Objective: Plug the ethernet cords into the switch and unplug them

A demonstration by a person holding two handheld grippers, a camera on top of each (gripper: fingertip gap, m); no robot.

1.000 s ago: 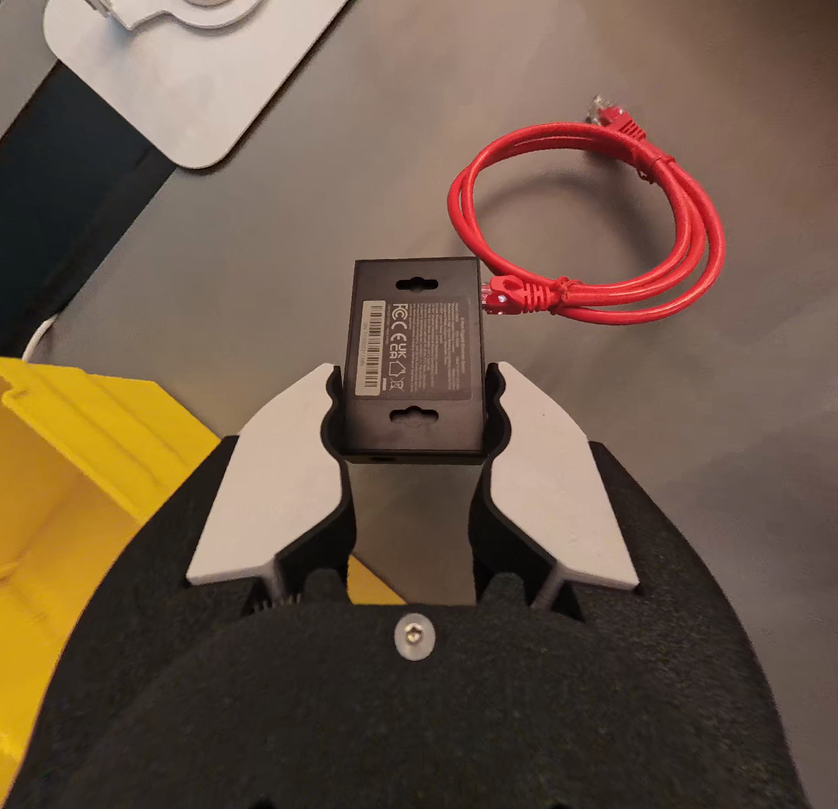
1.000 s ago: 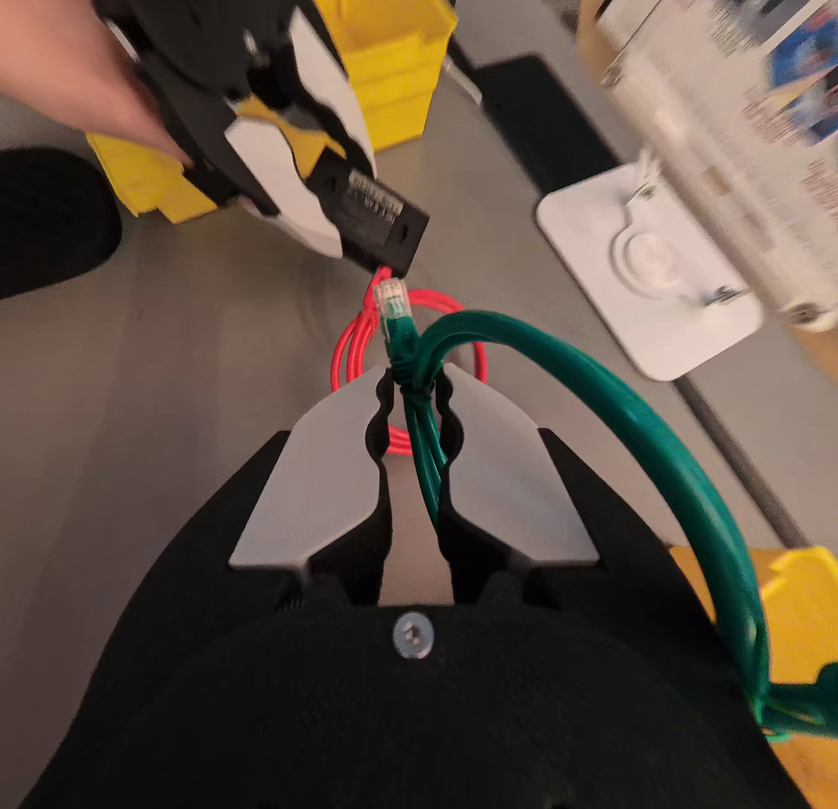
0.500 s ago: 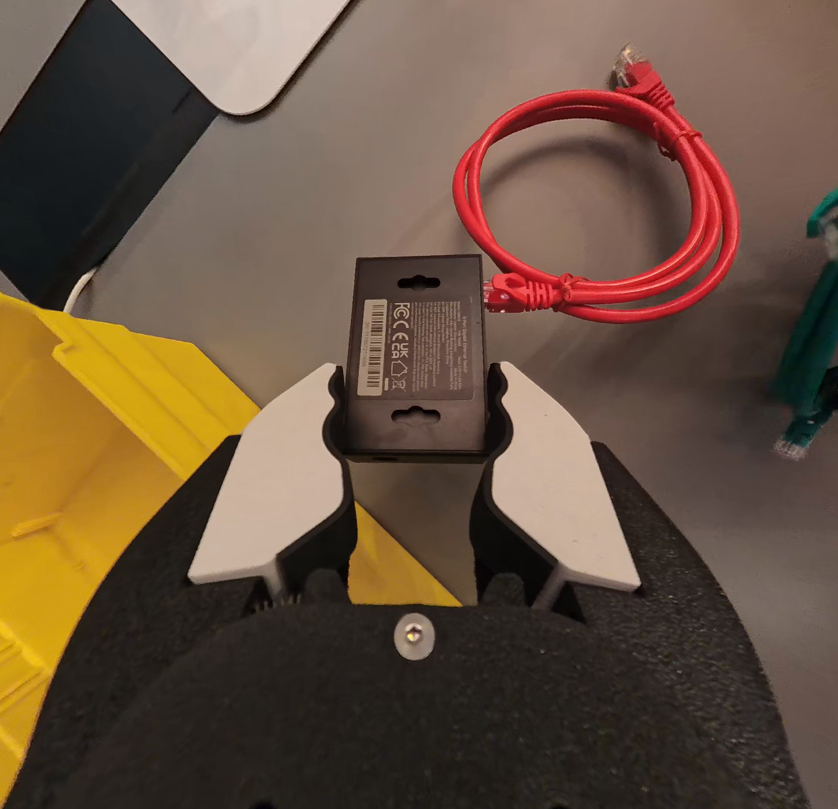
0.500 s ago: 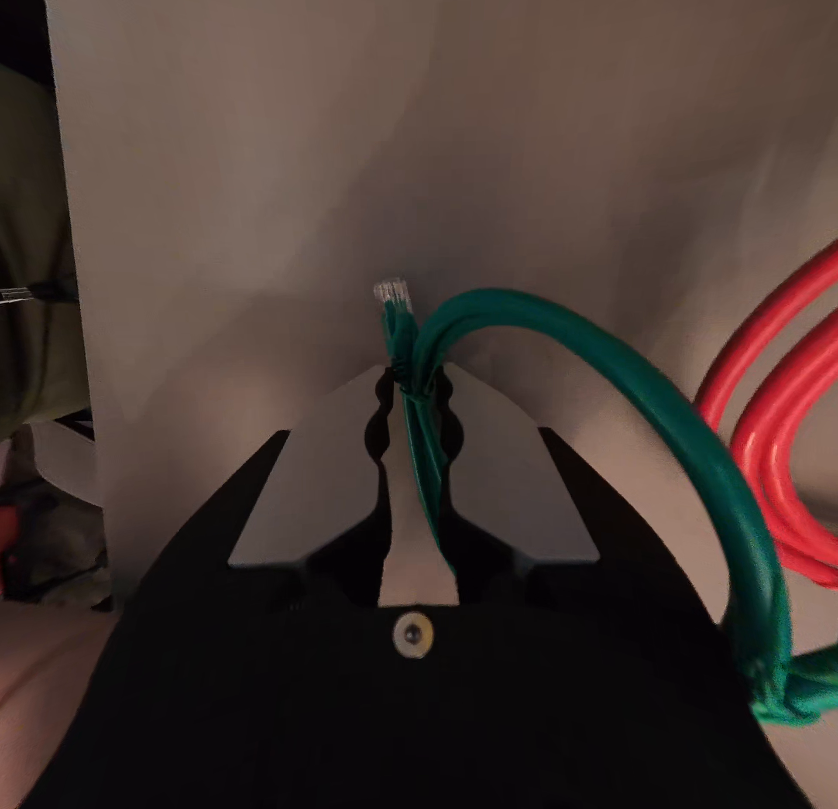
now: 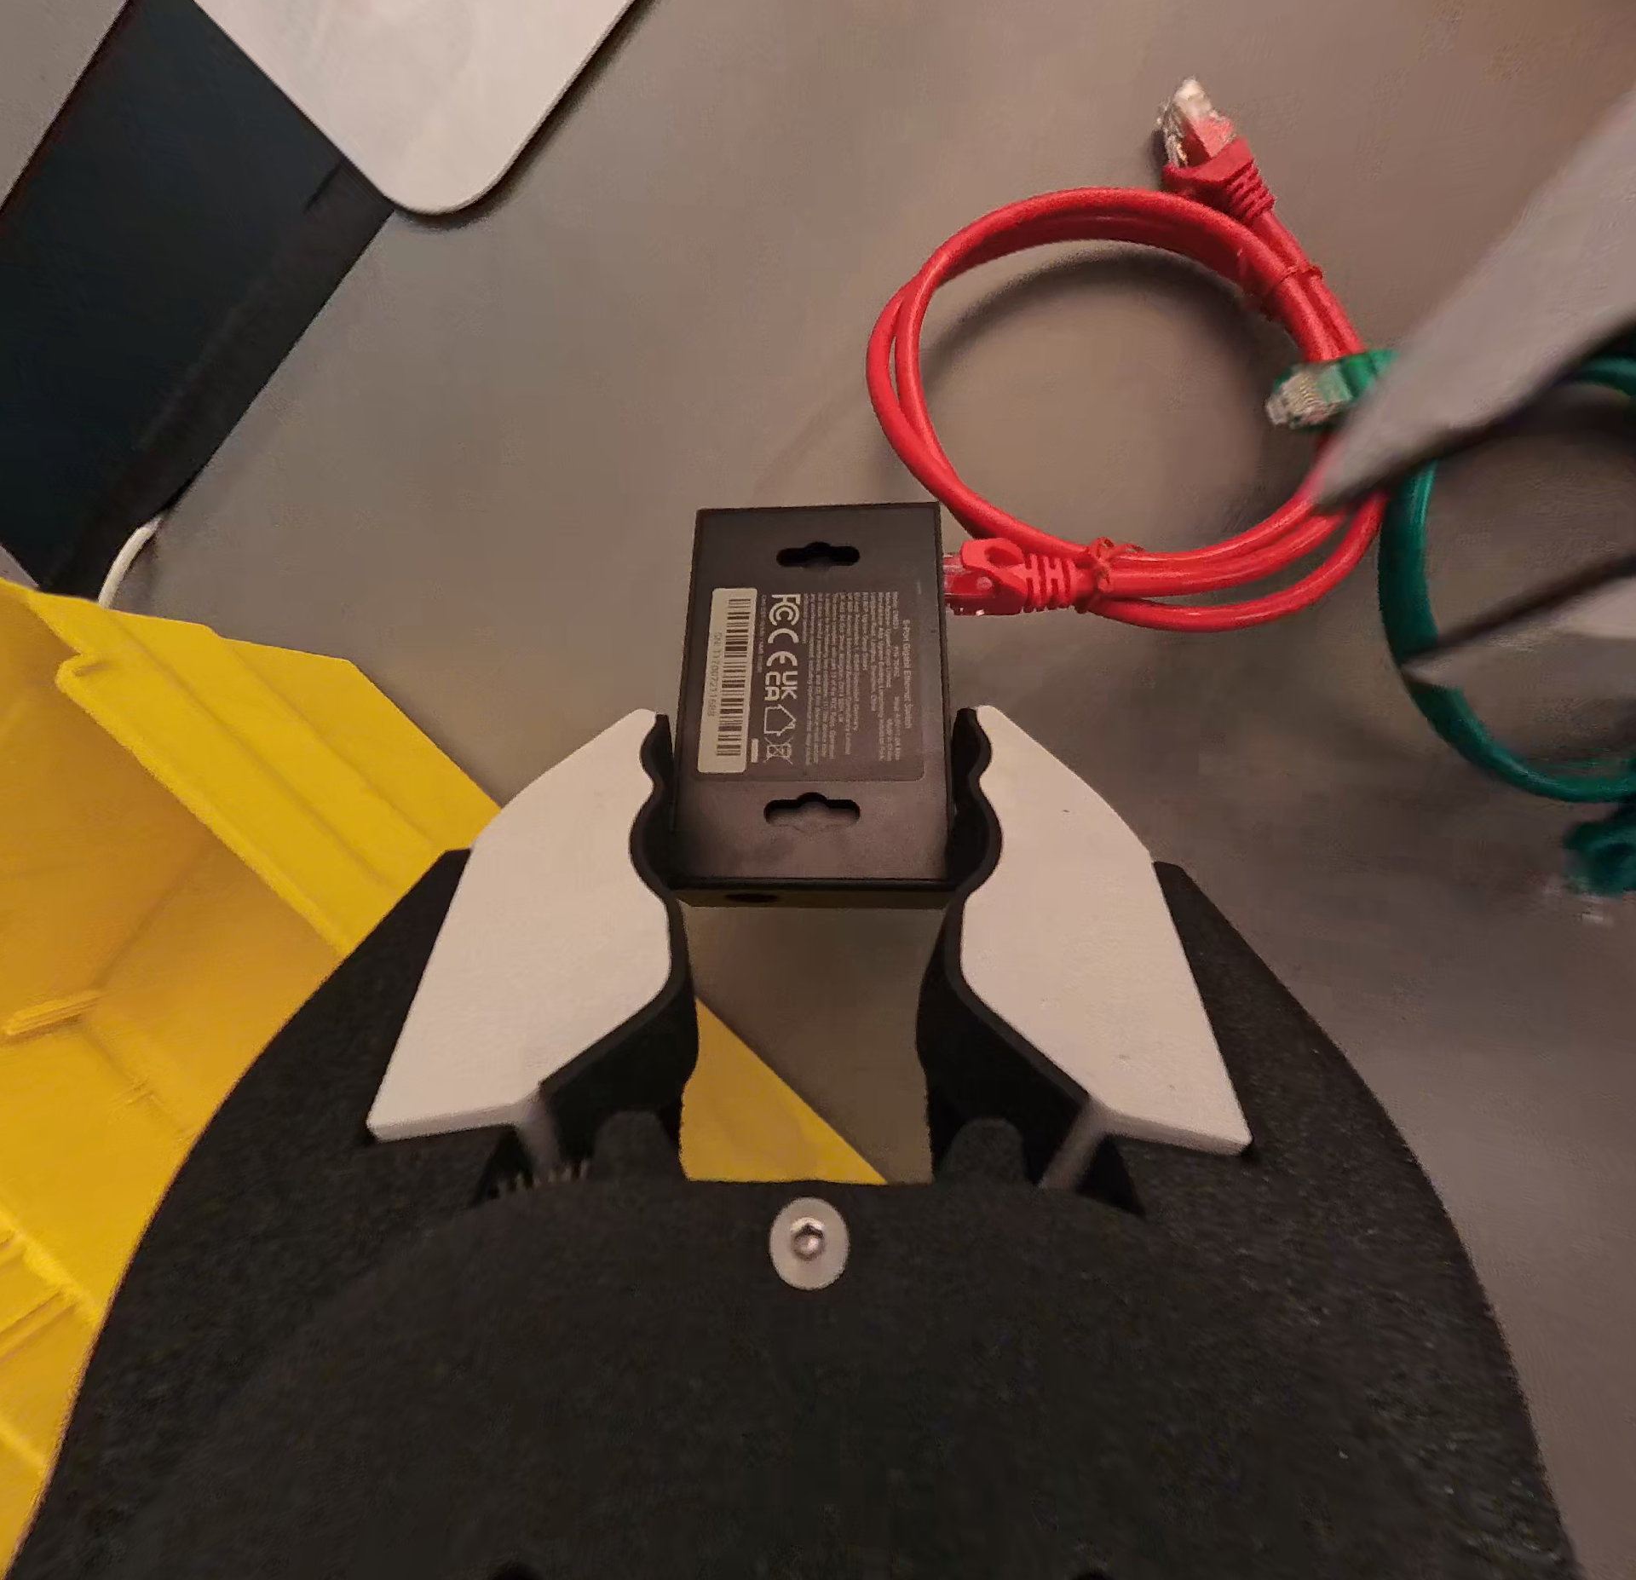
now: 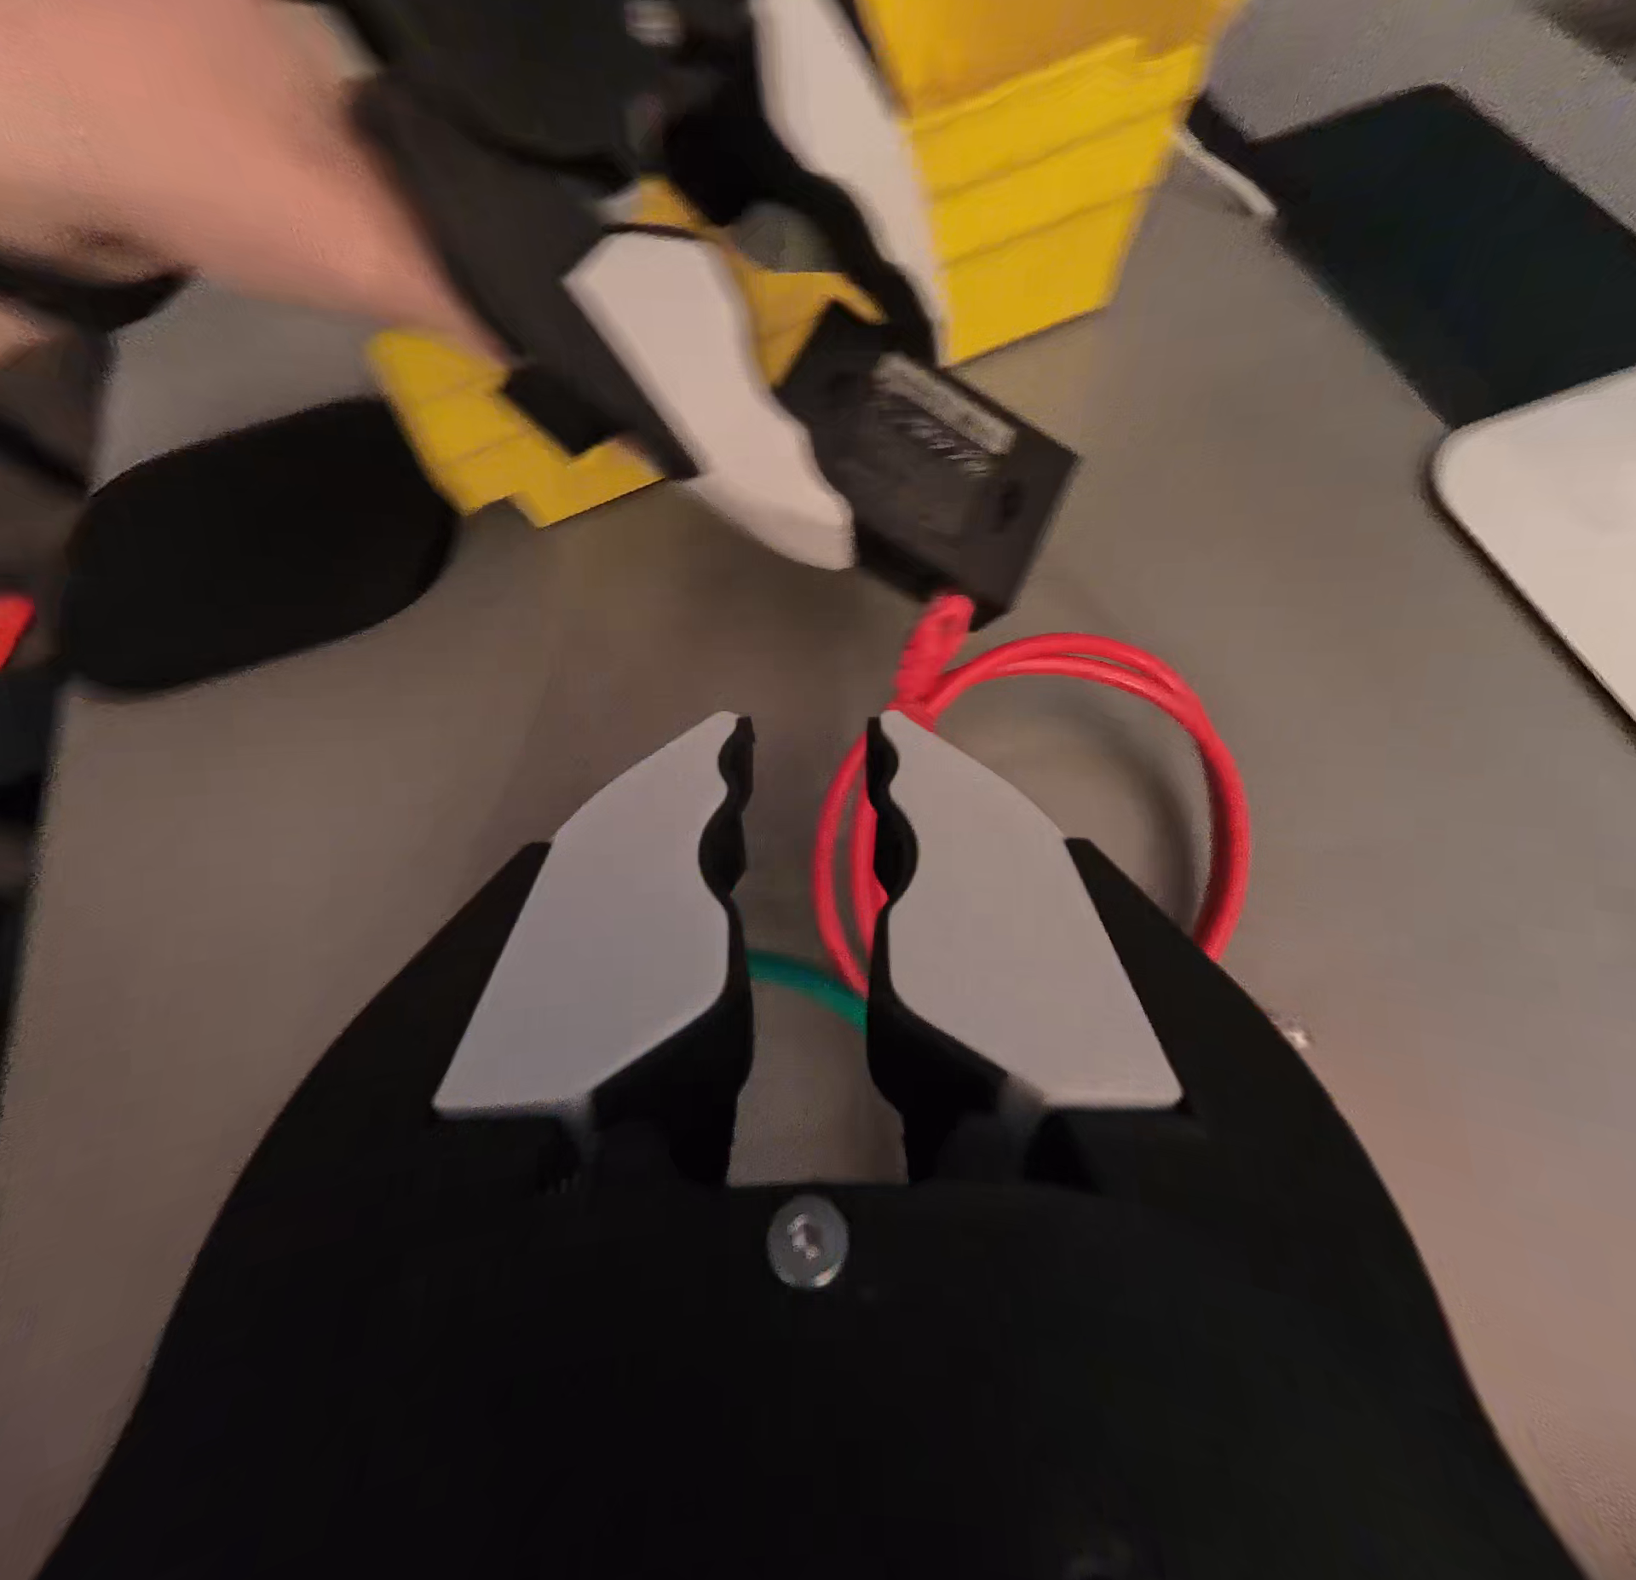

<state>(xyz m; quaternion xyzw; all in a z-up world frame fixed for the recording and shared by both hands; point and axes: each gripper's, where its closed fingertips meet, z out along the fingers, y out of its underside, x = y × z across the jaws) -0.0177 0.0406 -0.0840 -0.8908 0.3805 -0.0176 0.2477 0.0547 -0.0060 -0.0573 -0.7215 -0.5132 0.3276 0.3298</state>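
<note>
Item 1: switch, black, held off the table with my left tongs clenched on its near end, label side up; long axis runs away from me.

Item 2: red cord, coiled flat on the table, far and right of the switch. One plug lies just beside the switch's right edge; whether it touches I cannot tell.

Item 3: right tongs, released, nothing between the fingers. The red coil sits just right of their tips, so I judge this hand the nearer one for the pickup.

Item 4: green cord, on the table at right.

Views: the left shows both red plugs and the green plug; the right, blurred, shows the switch's port face and a yellow bin behind.
</note>
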